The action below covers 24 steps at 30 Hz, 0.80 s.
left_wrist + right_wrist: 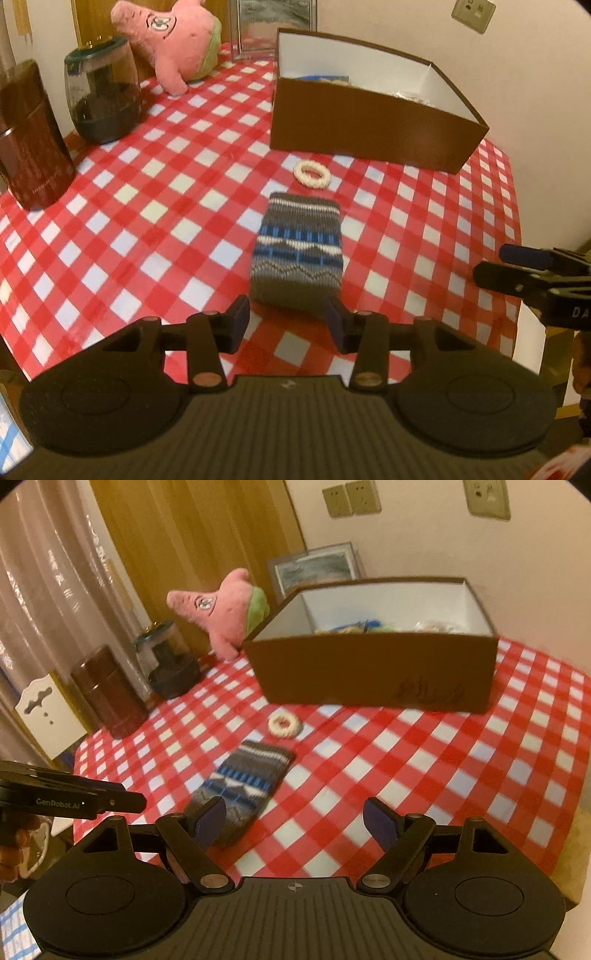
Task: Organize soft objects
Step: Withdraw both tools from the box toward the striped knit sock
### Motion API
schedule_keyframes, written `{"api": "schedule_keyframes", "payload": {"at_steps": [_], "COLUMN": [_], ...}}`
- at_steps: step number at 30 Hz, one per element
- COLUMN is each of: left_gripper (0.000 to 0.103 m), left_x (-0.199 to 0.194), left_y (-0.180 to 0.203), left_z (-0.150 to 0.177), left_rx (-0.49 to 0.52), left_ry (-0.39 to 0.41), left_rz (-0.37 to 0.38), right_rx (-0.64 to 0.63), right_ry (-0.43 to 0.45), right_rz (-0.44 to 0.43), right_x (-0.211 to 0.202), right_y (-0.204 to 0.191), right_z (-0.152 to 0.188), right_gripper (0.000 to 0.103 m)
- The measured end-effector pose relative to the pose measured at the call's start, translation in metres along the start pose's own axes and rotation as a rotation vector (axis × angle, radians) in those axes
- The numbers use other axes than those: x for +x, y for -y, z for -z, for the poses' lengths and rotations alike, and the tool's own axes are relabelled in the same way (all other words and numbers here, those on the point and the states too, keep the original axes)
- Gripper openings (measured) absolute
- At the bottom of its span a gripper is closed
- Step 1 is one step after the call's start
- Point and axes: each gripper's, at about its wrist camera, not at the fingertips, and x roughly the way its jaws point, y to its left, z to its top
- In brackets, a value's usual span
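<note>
A grey knit sock (pixel 297 251) (pixel 243 786) with blue and white bands lies flat on the red-checked tablecloth (pixel 155 206). My left gripper (pixel 288 317) is open and low over it, its fingertips on either side of the sock's near end without pressing on it. My right gripper (pixel 295 812) is open over bare cloth to the right of the sock; its tip shows at the right edge of the left wrist view (pixel 517 273). A small white ring (pixel 313 174) (pixel 283 724) lies beyond the sock. A pink star plush (pixel 173 40) (pixel 221 616) leans at the back.
A brown box (pixel 369 122) (pixel 369 672) with white inner walls stands behind the ring and holds several soft items. A brown canister (pixel 29 140) and a dark glass jar (pixel 103 92) stand at the left. A picture frame (pixel 273 26) leans on the wall. The table edge (pixel 517 221) runs at the right.
</note>
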Motion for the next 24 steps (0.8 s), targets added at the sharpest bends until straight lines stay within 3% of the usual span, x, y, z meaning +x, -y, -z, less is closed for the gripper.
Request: {"api": "schedule_keyframes", "payload": {"at_steps": [12, 24], "left_gripper": [0.053, 0.055], "left_x": [0.02, 0.045], "left_y": [0.007, -0.001], "left_z": [0.009, 0.001], "left_rx": [-0.007, 0.007], "left_ry": [-0.04, -0.056], "left_rz": [-0.011, -0.015], "right_rx": [0.016, 0.021], "right_ry": [-0.071, -0.092], "right_rz": [0.009, -0.013], "right_x": [0.027, 0.068], "right_y": [-0.006, -0.021], "right_z": [0.013, 0.003], "right_gripper": [0.081, 0.081]}}
